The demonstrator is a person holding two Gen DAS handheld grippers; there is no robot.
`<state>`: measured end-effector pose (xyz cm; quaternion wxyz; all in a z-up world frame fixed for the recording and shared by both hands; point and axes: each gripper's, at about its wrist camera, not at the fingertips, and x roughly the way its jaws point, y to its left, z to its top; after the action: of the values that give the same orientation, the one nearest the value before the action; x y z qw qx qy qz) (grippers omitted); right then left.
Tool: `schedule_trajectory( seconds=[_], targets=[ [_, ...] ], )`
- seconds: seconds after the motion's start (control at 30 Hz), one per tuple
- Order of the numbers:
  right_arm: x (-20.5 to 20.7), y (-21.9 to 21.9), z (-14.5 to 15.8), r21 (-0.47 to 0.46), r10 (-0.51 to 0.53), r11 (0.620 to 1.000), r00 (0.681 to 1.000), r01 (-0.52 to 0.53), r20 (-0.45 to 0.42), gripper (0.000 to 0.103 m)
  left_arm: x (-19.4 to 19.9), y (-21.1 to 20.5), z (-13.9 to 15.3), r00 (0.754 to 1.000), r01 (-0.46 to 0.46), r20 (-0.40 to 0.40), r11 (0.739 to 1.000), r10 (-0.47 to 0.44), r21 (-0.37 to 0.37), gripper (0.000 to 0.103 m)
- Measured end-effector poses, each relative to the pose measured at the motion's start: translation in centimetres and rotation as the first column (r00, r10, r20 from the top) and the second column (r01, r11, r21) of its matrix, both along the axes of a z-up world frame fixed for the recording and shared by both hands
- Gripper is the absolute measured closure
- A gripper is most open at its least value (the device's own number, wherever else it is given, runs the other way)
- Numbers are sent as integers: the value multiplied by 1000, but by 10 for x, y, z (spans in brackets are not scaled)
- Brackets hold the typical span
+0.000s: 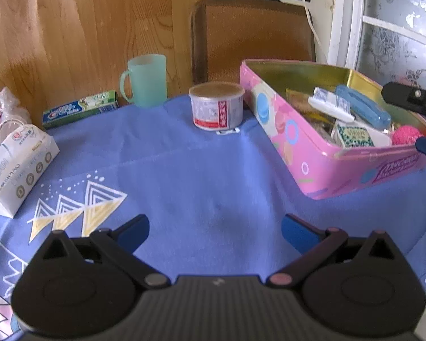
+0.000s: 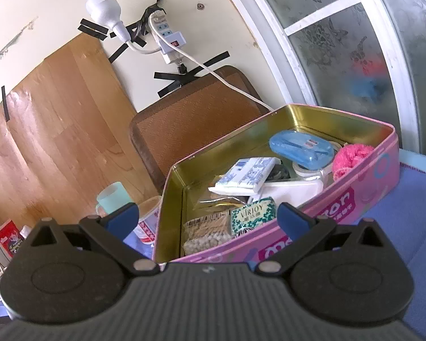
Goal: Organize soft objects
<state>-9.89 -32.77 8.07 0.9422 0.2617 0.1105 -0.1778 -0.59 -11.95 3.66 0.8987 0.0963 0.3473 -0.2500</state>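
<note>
Glossy pink tin (image 2: 312,213), fuzzy pink pompom (image 2: 352,156), splayed right tongs (image 2: 208,217)

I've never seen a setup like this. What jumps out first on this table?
The open pink tin on the right of the blue tablecloth, crammed with small things including a pink pompom and a blue case. Both grippers are open and empty: the right gripper hovers over the tin, the left gripper over bare cloth.

A: Left wrist view sits low over the cloth (image 1: 201,176), facing the far wall; tin (image 1: 321,167) off to its right, cup (image 1: 146,81) far left.

B: Right wrist view hangs just above the tin (image 2: 355,199) near rim, tilted, looking in. Shared: tin, cup (image 2: 113,196), chair back (image 2: 190,119).
</note>
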Motion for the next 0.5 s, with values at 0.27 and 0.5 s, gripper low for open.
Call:
schedule_trajectory(
  seconds=[0.27,0.5],
  targets=[
    [0,2,0,-2,6,1000,1000,-6,-1,0,0,4,4,999,-30,29,1000,30,-6,0],
    [-1,6,1,-19,16,1000,1000,-16,-1,0,0,5,4,999,-45,19,999,44,9,0]
  ],
)
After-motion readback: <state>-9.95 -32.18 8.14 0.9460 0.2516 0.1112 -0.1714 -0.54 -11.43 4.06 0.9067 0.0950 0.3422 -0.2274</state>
